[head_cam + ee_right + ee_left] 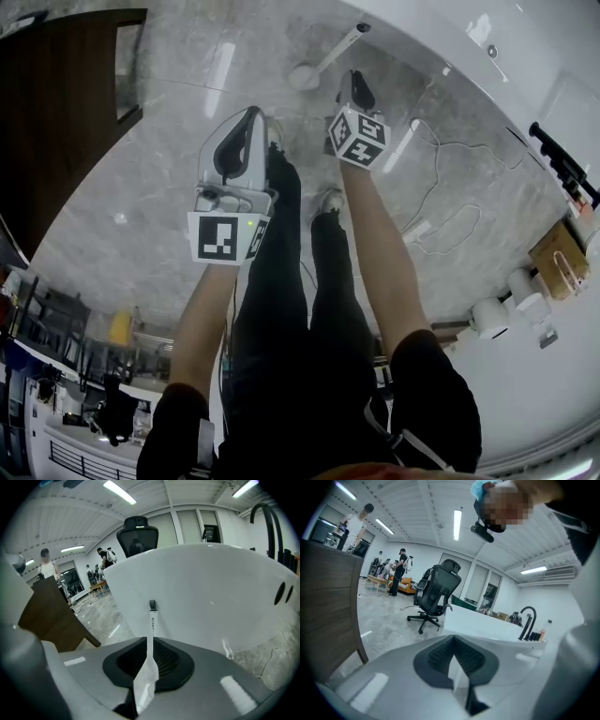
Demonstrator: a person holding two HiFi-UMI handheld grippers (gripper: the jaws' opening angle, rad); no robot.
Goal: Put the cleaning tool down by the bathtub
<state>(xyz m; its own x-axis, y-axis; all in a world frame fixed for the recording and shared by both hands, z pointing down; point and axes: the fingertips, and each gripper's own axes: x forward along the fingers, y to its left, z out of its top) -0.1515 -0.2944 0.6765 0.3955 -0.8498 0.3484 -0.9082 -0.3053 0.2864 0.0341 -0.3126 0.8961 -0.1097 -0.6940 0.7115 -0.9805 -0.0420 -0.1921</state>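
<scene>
Brown wood, a dark panel [66, 103], fills the far left of the head view, standing on a grey marble floor [141, 187]. Next comes the left gripper [251, 112], held out over the floor. In the left gripper view its jaws meet at the front and nothing lies between them.

Right of it, the cleaning tool [330, 56] is down on the floor. It is white and long-handled, with its rounded head on the marble and its dark-tipped handle end up against the foot of the bathtub [441, 33]. The right gripper [355, 80] hovers just beside the tool without touching it. In the right gripper view its jaws stand slightly apart and press on nothing. The slim handle shows through the slit, beyond the jaws, against the white tub wall.

Farther right, a thin white cable [441, 202] loops across the floor beside the tub. A black faucet [562, 164] stands at the right edge, with white rolls [489, 317] below it.
</scene>
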